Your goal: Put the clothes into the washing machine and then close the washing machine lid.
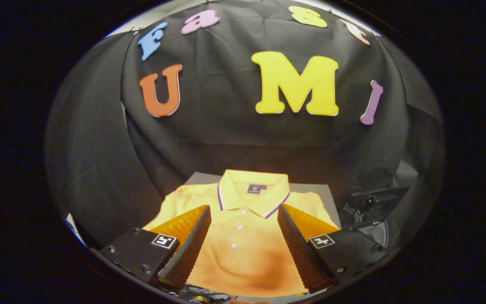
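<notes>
One shirt [243, 236], yellow-orange polo, lies flat on a grey surface [329, 194], collar toward the wall. Three buttons visible on its placket. Gripper [244, 211] hovers above it, two fingers spread wide, holding nothing; shirt front shows between them. One dark object [373, 211] sits beside the shirt, unclear what.

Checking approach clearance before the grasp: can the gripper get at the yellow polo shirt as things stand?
Probably yes. The yellow polo shirt lies flat, collar away, just ahead of and between the gripper, whose jaws stand wide open over the button placket. Nothing lies on the shirt or between it and the jaws.
</notes>
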{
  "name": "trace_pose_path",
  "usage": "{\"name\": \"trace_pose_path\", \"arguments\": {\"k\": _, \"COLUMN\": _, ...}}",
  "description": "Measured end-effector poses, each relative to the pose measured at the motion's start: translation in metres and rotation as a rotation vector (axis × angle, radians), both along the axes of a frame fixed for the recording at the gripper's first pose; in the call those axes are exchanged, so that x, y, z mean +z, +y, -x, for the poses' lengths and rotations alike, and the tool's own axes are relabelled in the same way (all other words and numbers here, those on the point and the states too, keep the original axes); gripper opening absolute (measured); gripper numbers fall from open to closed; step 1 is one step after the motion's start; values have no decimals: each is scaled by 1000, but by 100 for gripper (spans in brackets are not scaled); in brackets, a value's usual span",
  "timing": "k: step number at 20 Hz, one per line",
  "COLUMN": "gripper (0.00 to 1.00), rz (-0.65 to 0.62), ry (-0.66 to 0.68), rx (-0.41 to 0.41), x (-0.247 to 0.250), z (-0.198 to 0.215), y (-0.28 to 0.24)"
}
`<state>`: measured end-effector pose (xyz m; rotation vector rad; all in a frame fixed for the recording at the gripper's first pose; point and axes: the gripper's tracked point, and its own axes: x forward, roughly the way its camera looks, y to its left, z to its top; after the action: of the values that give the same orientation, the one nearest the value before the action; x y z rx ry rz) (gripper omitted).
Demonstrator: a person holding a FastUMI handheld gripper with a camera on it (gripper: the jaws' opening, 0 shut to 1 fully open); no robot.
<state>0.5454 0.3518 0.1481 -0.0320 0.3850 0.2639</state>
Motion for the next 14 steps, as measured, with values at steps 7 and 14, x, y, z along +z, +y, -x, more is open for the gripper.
{"name": "trace_pose_path", "arguments": {"k": 7, "gripper": 99, "rz": 38, "ry": 153, "rx": -52, "x": -66, "z": -20, "y": -2}}
{"name": "trace_pose_path", "arguments": {"k": 14, "gripper": 100, "rz": 52, "ry": 155, "rx": -71, "x": -66, "z": -20, "y": 1}}
